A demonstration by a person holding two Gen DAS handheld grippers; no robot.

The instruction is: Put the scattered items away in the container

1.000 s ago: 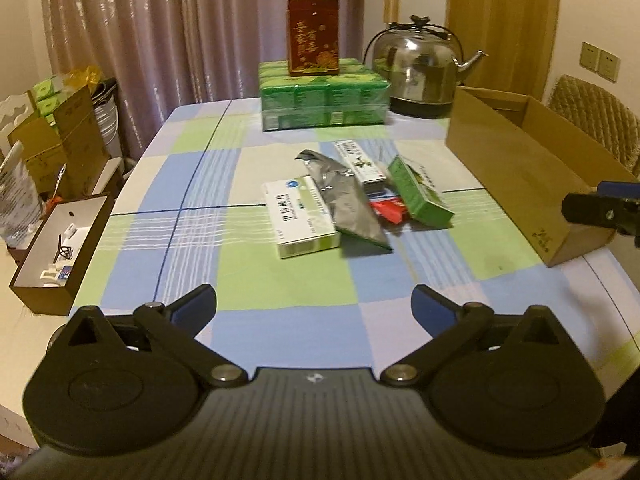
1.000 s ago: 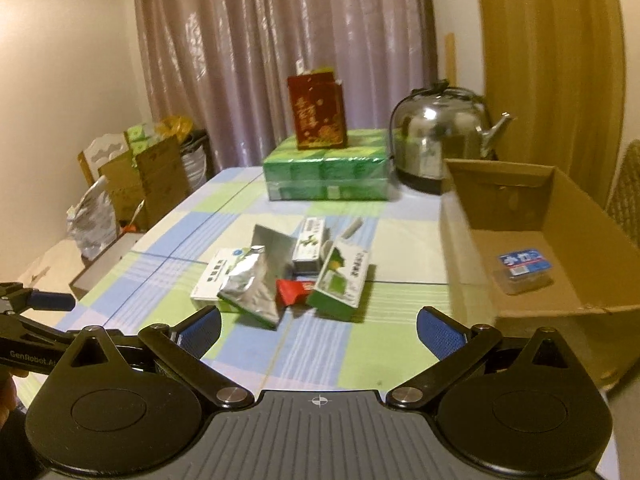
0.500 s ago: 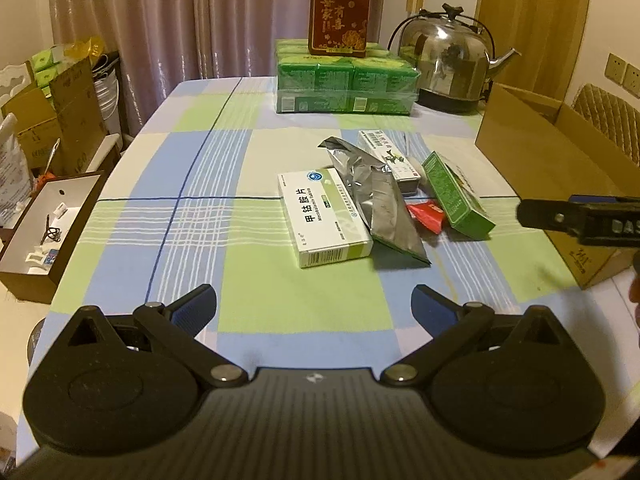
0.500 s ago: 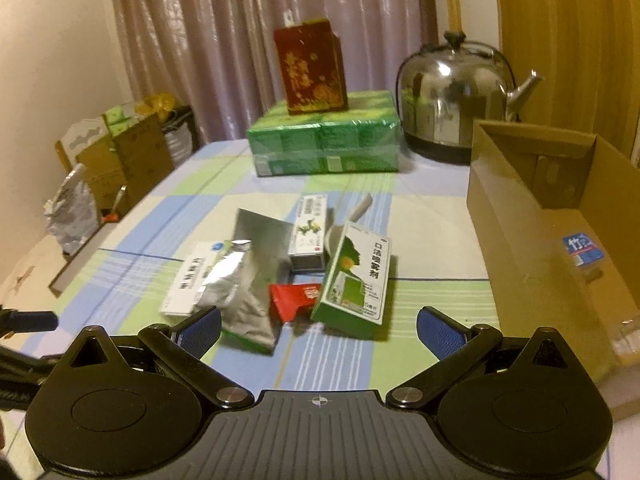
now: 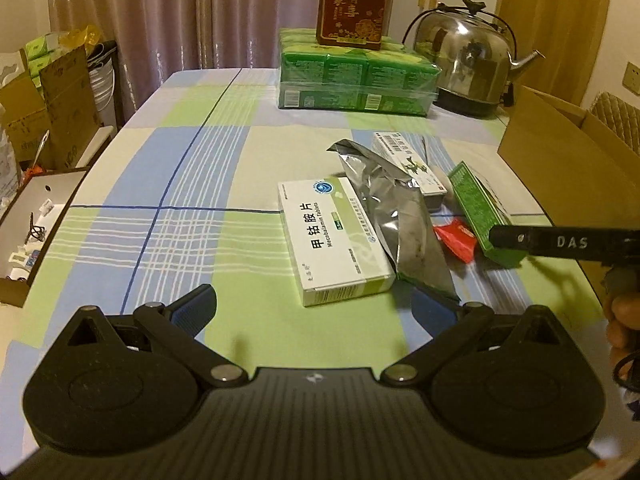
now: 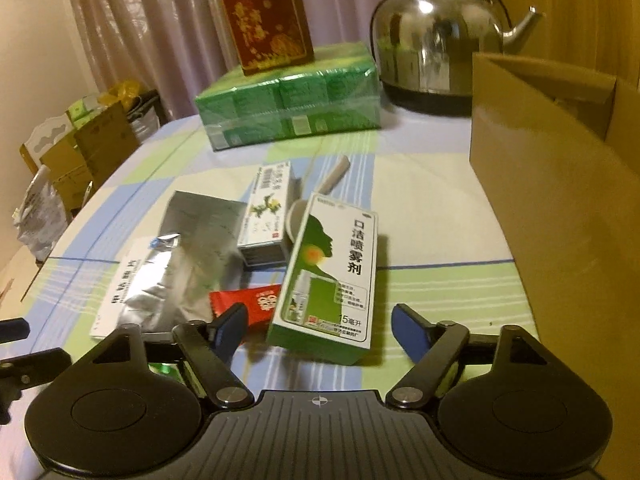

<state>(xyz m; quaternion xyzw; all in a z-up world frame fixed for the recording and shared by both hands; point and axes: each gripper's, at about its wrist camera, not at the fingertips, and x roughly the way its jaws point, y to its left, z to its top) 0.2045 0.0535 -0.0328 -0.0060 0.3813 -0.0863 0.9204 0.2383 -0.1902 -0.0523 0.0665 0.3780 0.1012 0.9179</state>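
Scattered items lie mid-table: a white-green tablet box [image 5: 334, 240] [image 6: 120, 284], a silver foil pouch [image 5: 400, 212] [image 6: 192, 256], a small white box [image 5: 408, 166] [image 6: 268, 212], a red sachet [image 5: 456, 240] [image 6: 252, 300], a white spoon [image 6: 316, 200] and a green spray box [image 5: 480, 208] [image 6: 336, 276]. The open cardboard box [image 5: 560, 160] [image 6: 552, 184] stands at the right. My left gripper [image 5: 314, 306] is open just short of the tablet box. My right gripper [image 6: 320, 326] is open, its fingers flanking the near end of the green spray box.
At the back stand a wrapped green pack [image 5: 356, 76] with a red gift box [image 5: 354, 0] on top and a steel kettle [image 5: 468, 64]. Cartons and bags [image 5: 52, 108] crowd the floor left of the table, with an open brown box [image 5: 32, 228].
Both grippers have moved forward toward the pile. The right one now reaches the green spray box; the left one has closed in on the tablet box.
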